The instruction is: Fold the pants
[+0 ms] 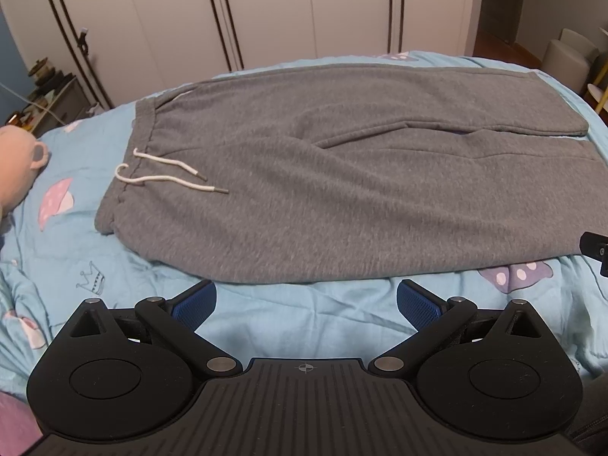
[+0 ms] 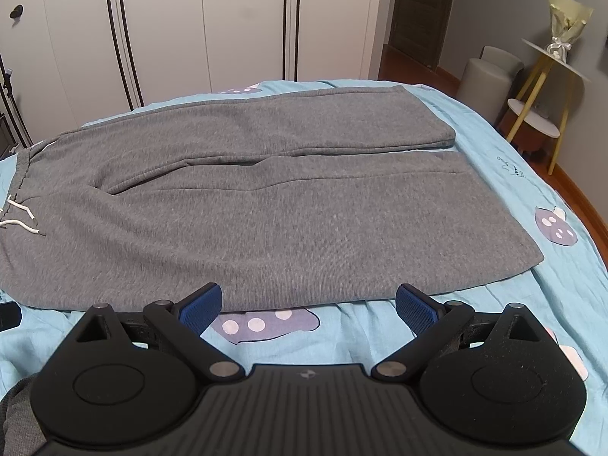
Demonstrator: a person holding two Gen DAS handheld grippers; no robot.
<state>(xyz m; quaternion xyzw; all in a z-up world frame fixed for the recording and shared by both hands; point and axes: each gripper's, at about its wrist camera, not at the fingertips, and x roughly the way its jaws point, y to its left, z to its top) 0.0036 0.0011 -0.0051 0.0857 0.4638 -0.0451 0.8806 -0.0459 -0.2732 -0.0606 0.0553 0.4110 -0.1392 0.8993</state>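
Grey sweatpants (image 1: 323, 190) lie flat across the light blue bed sheet (image 1: 304, 326), waistband at the left with a white drawstring (image 1: 167, 174), legs side by side running right. They also show in the right wrist view (image 2: 247, 209), with the leg hems (image 2: 448, 133) at the right. My left gripper (image 1: 306, 304) is open and empty, just short of the pants' near edge at the hip end. My right gripper (image 2: 307, 306) is open and empty, its left blue pad (image 2: 201, 306) at the near edge of the near leg.
A pink plush toy (image 1: 19, 163) lies at the left of the bed. White wardrobe doors (image 1: 266, 11) stand behind the bed. A grey stool (image 2: 490, 83) and a small side table (image 2: 551, 68) stand off the bed's right side. The other gripper's tip (image 1: 596, 247) shows at the right edge.
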